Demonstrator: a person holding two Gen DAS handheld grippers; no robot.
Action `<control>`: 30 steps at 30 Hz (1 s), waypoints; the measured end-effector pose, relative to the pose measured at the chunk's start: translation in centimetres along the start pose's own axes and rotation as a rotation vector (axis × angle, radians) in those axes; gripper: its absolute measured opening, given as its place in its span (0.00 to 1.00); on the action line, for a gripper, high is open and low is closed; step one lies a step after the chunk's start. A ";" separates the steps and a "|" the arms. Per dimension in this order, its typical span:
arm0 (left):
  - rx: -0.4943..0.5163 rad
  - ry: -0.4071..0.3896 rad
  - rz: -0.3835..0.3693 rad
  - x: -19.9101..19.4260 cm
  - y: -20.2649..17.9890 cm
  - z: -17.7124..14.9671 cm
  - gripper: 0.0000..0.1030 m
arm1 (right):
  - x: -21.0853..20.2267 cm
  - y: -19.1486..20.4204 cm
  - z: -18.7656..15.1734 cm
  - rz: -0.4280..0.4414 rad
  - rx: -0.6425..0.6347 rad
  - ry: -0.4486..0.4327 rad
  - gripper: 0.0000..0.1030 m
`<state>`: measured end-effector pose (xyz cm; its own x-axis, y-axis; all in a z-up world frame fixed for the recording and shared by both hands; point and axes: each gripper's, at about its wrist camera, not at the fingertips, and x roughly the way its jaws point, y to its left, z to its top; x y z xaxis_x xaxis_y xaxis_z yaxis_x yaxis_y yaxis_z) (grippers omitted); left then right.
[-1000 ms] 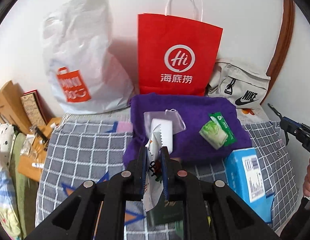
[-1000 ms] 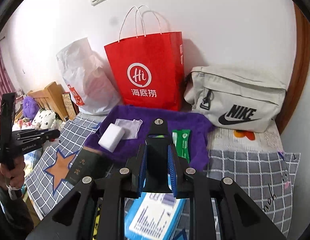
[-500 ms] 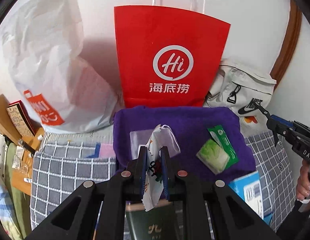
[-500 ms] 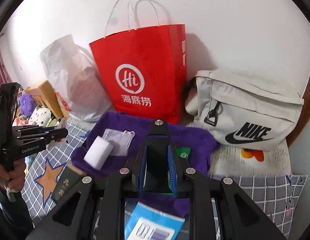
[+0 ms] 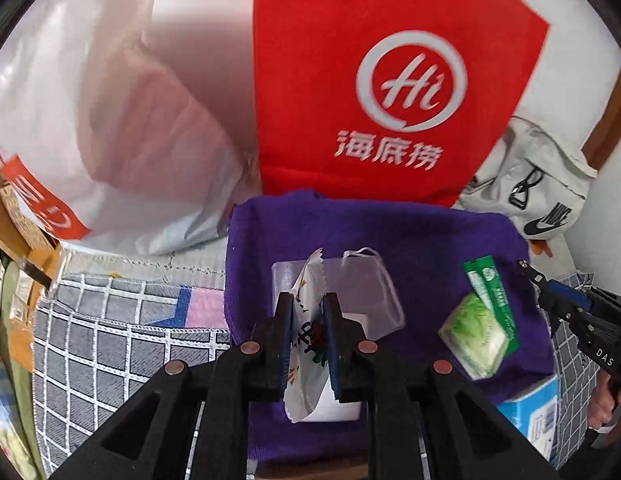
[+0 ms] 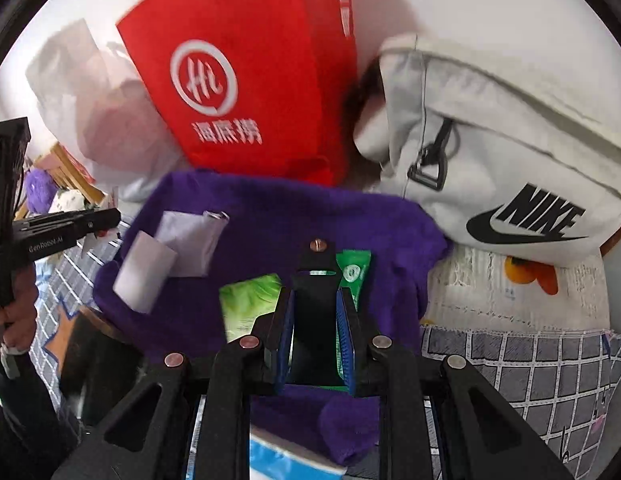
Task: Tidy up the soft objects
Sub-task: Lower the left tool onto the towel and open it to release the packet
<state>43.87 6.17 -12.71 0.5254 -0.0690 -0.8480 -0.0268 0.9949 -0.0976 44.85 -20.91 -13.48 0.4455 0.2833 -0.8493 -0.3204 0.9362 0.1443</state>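
1. Left gripper (image 5: 306, 316) clamped on a white printed sachet (image 5: 306, 344), held over the purple towel's (image 5: 430, 248) near edge.
2. Right gripper (image 6: 315, 312) clamped on a black object (image 6: 314, 320), over the towel's right side beside green packets (image 6: 250, 304).

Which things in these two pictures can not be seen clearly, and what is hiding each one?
- White block, left wrist view: mostly behind the left hand-held gripper and its printed packet.
- Blue box, right wrist view: cut by the bottom edge, under the purple towel.
- Red bag, both views: top and handles cut off.
- White plastic bag, right wrist view: blurred.
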 end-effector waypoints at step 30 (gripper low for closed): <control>-0.076 0.031 -0.165 4.8 0.5 0.7 0.43 | 5.0 -1.0 -0.8 0.041 0.031 0.097 0.31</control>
<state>46.95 6.35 -16.43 0.5019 -0.2340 -0.8327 -0.0075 0.9615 -0.2747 46.72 -20.56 -18.32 0.3493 0.3018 -0.8871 -0.3103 0.9305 0.1944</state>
